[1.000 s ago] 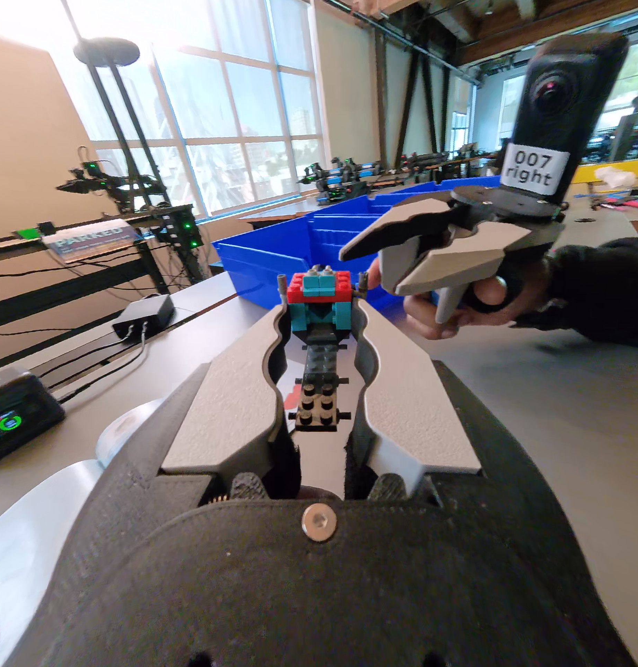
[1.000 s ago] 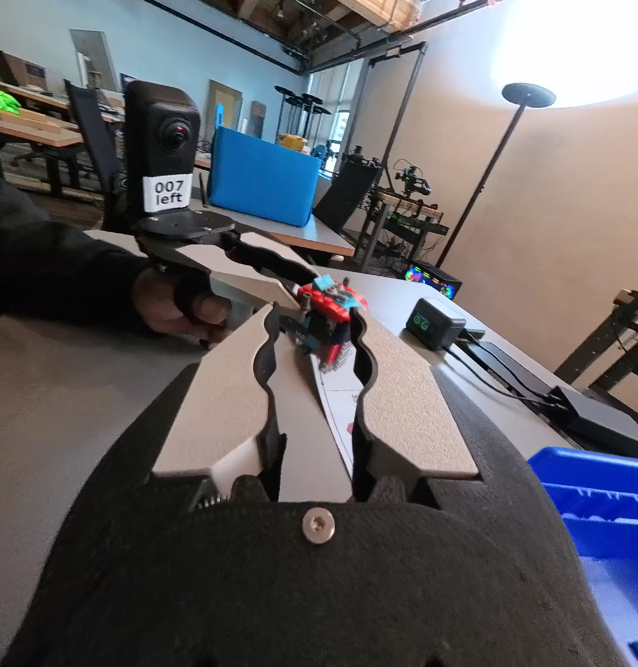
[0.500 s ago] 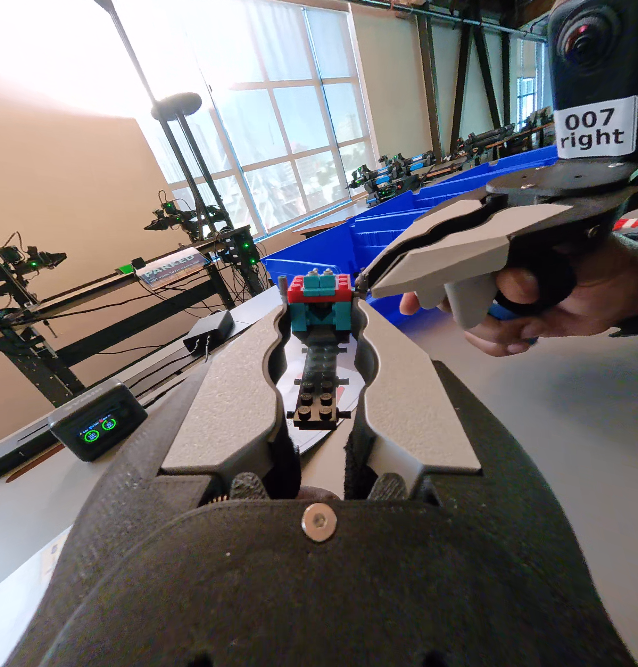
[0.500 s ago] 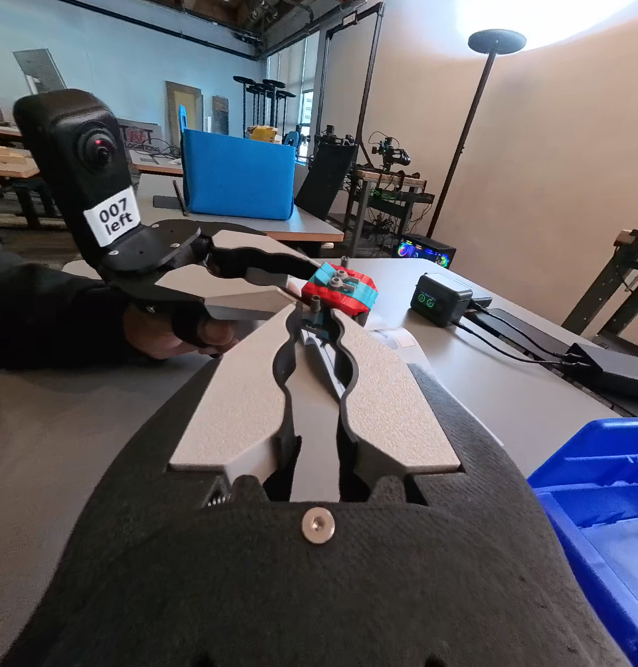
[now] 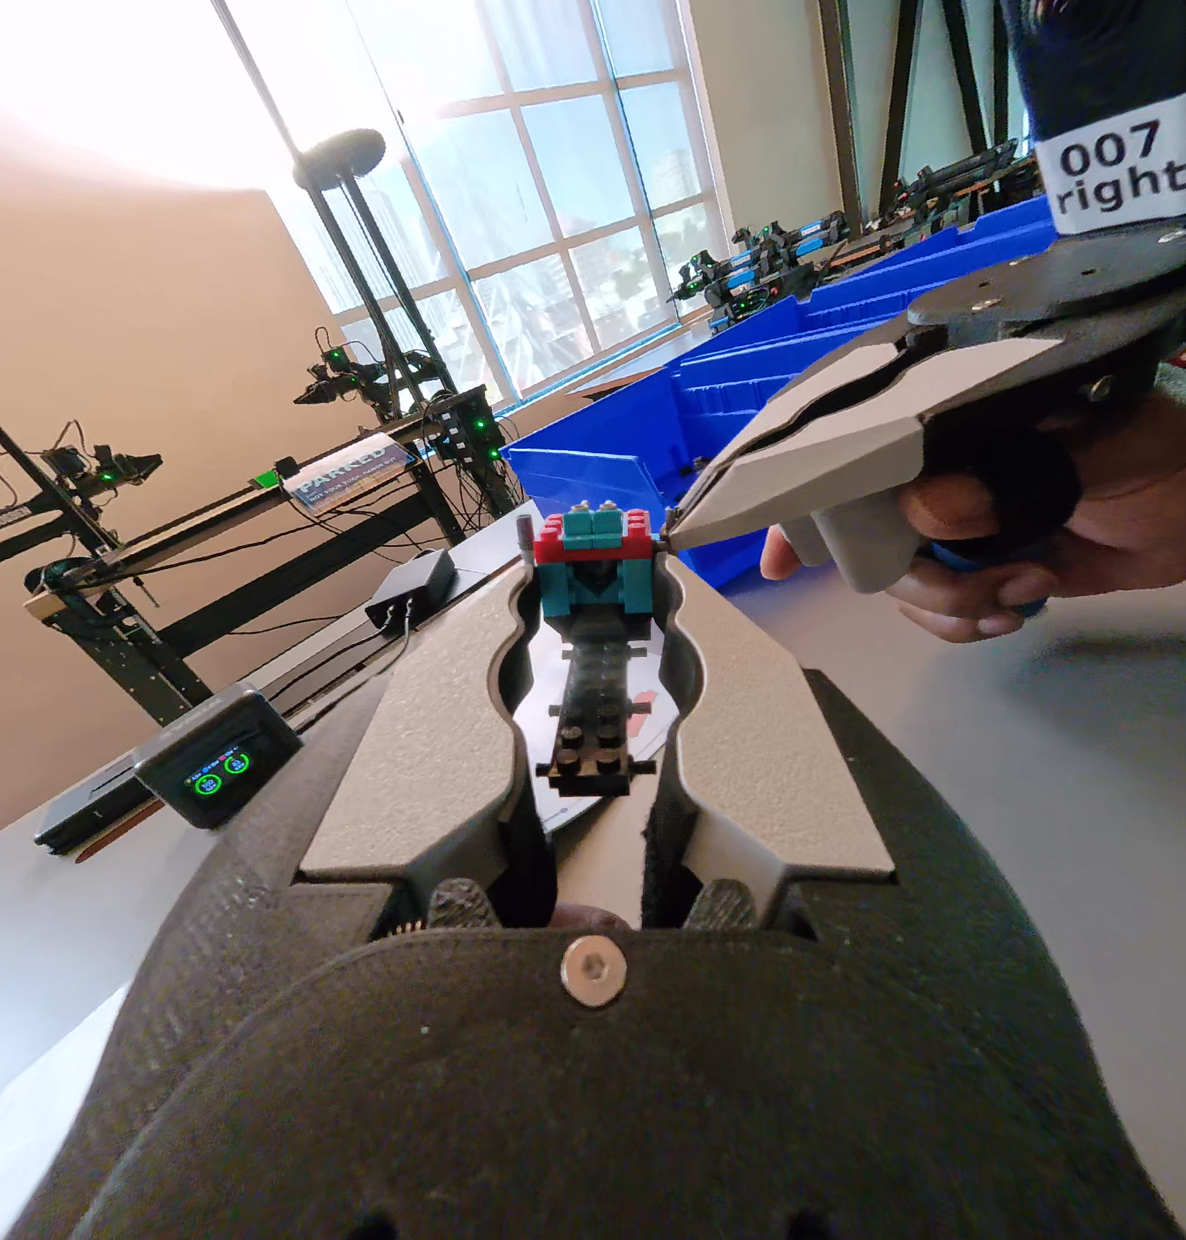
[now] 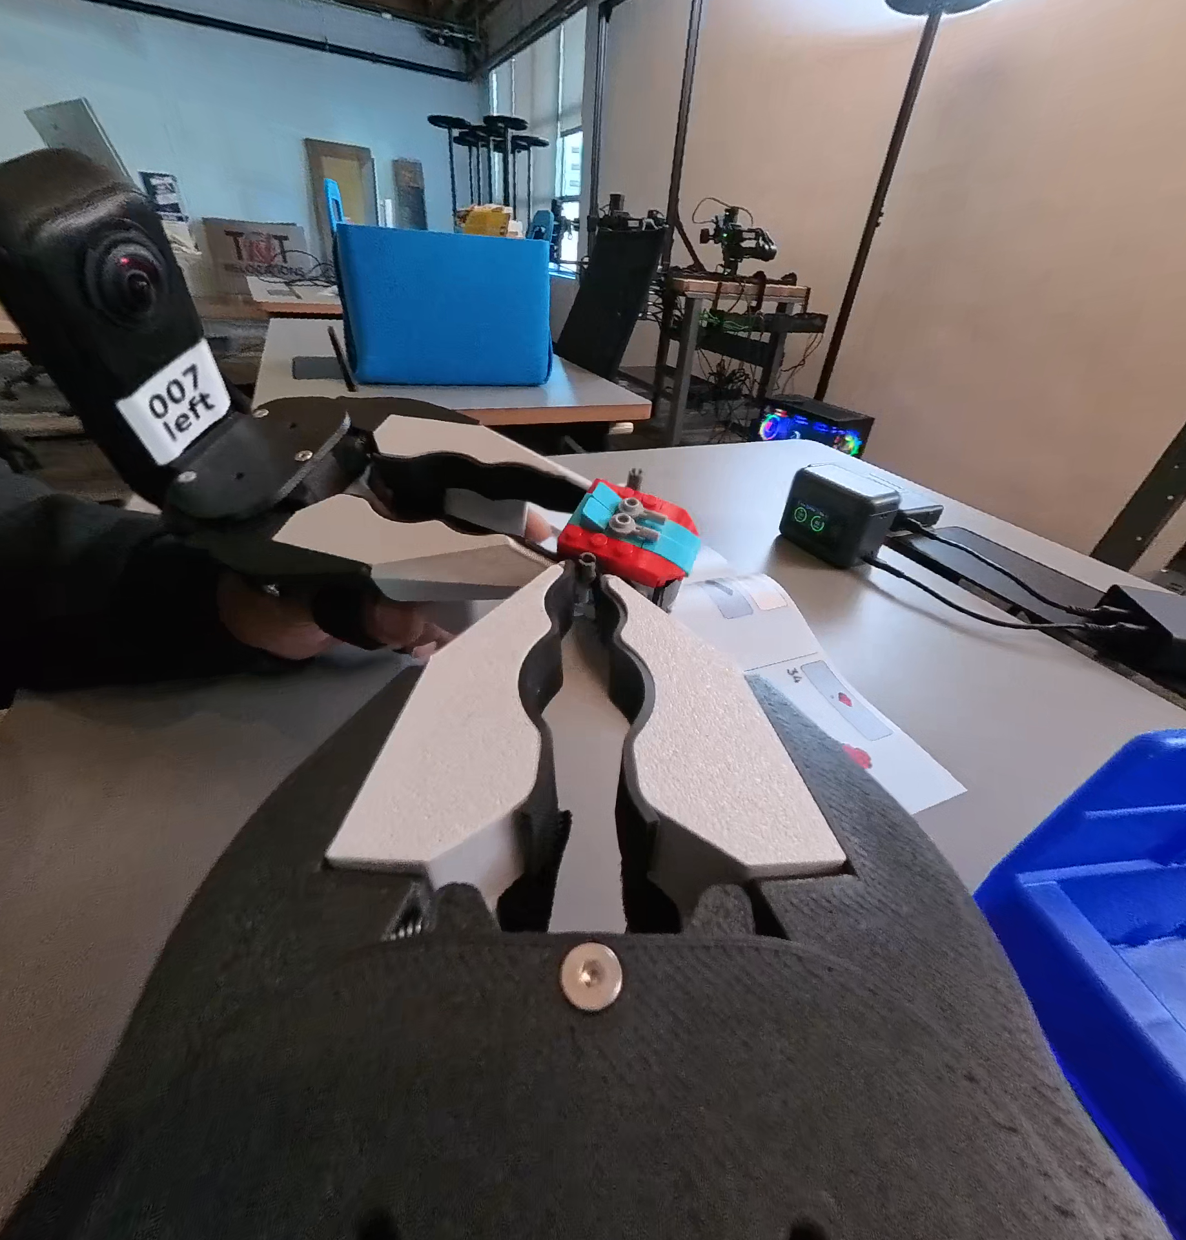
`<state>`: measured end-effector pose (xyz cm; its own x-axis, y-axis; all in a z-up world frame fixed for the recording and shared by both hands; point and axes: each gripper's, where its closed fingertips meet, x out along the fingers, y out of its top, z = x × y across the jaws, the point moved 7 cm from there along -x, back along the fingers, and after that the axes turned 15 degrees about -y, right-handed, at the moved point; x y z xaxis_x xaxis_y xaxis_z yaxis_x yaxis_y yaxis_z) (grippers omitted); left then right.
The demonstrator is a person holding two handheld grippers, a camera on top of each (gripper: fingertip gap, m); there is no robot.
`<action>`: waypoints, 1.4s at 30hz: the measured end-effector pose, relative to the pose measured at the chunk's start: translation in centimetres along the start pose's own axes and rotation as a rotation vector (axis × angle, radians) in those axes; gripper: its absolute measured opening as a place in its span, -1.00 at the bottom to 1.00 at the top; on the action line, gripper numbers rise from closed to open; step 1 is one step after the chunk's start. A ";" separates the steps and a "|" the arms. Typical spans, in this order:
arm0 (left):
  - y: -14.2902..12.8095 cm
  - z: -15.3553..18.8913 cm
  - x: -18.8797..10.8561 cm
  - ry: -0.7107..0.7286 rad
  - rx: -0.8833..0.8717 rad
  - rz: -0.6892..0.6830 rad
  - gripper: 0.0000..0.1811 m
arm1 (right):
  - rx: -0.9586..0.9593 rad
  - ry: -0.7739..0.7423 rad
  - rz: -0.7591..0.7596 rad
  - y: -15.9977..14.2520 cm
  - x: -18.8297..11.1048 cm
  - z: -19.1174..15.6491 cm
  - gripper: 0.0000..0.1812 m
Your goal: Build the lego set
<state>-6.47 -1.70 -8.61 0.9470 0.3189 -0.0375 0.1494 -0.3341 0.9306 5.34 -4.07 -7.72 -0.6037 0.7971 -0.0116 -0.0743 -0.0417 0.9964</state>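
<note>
My left gripper is shut on a small lego model with a red and teal top and a long black studded plate reaching back between the fingers. The model is held above the table. My right gripper comes in from the right and is shut on a small grey peg at the model's right side. Its tips touch the red layer's edge. A second grey peg stands at the model's left side. The left gripper also shows in the right wrist view.
A blue bin stands behind the model and shows at the lower right of the right wrist view. A paper instruction sheet lies on the grey table. A black device with green dials and cables sit farther off. Both grippers' tips are close together, under 4 cm apart.
My right gripper has closed from open and moved in onto the grey peg at the model's right side. The left gripper has tilted with the model still held.
</note>
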 end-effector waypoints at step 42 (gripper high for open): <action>0.0 1.5 3.8 -0.807 -0.878 0.232 -0.48 | 0.209 0.278 0.100 0.9 -2.5 1.7 -0.96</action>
<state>-2.49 -1.83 -9.27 0.8771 -0.4173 0.2378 0.0060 0.5047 0.8633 8.19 -5.07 -6.65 -0.7949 0.5995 0.0930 0.1425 0.0354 0.9892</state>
